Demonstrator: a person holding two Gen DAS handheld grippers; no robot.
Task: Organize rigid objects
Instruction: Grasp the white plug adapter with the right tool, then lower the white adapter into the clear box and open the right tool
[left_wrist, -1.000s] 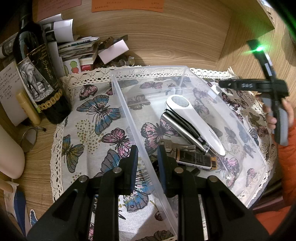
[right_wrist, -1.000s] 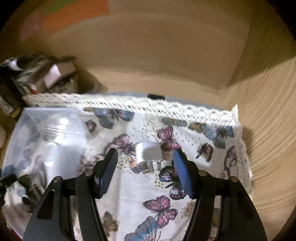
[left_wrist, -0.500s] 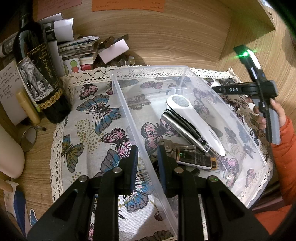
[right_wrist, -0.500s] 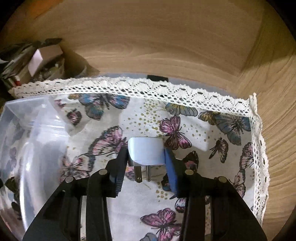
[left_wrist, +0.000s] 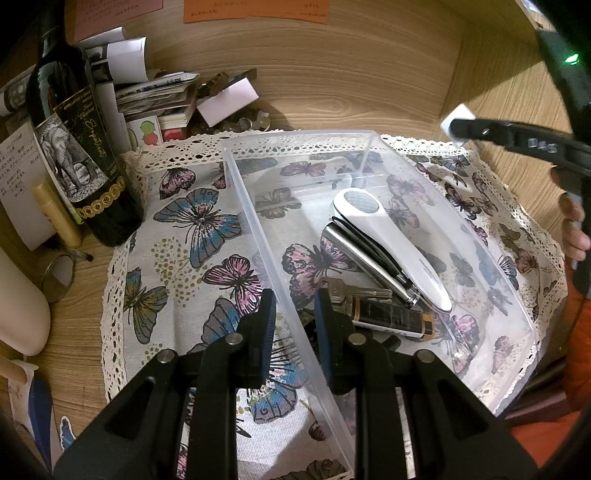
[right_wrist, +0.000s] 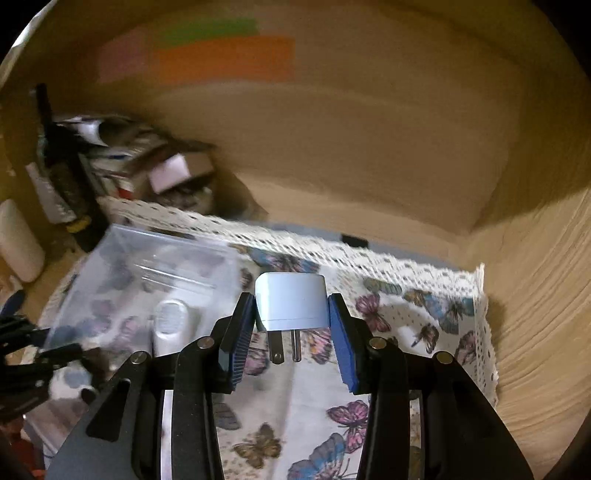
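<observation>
A clear plastic bin (left_wrist: 299, 134) stands on the butterfly cloth (left_wrist: 192, 229). My left gripper (left_wrist: 293, 301) is shut on the bin's near left wall, one finger on each side. Inside the bin lie a white handled tool (left_wrist: 391, 243), a silver folding tool (left_wrist: 369, 258), a key (left_wrist: 354, 291) and a black and gold stick (left_wrist: 391, 317). My right gripper (right_wrist: 291, 314) is shut on a white plug adapter (right_wrist: 291, 295), held in the air above the cloth with its prongs pointing back at the camera. In the left wrist view, the adapter (left_wrist: 455, 117) hangs beyond the bin's far right corner.
A dark wine bottle (left_wrist: 77, 155) and a pile of papers and boxes (left_wrist: 155, 96) crowd the back left corner. Wooden walls close the back and the right side. A small round mirror (left_wrist: 59, 273) and a white rounded object (left_wrist: 18, 314) sit left of the cloth.
My right gripper closed on the plug adapter lying on the cloth and lifted it. The left gripper stayed on the bin's wall.
</observation>
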